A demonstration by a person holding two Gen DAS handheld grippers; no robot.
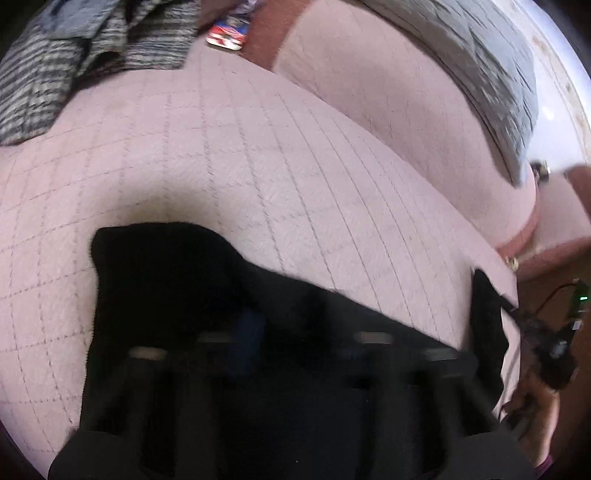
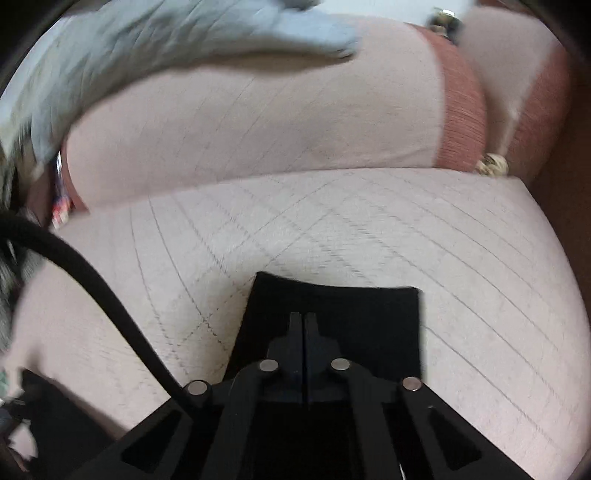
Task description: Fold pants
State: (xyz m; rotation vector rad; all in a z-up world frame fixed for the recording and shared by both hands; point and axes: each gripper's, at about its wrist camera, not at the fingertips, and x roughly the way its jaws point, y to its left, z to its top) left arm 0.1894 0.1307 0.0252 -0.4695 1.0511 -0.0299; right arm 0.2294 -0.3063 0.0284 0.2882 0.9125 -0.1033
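Note:
Black pants (image 1: 184, 277) lie across the pink quilted sofa seat (image 1: 258, 147). My left gripper (image 1: 295, 302) is blurred and black against the dark cloth. Its fingers are hard to make out, but it appears shut on the near edge of the pants, which stands slightly raised over a shadow. In the right wrist view my right gripper (image 2: 303, 317) has its fingers pressed together on a flat black end of the pants (image 2: 369, 314). The left wrist view also shows the right gripper (image 1: 517, 314) at the far right edge, with a hand behind it and black cloth hanging from it.
A pile of grey striped clothes (image 1: 55, 55) sits at the seat's far left. A grey-blue cloth (image 1: 498, 55) drapes over the backrest cushion (image 1: 369, 92). A small red-and-blue item (image 1: 227, 33) lies at the back. A black cable (image 2: 92, 266) arcs over the seat's left side.

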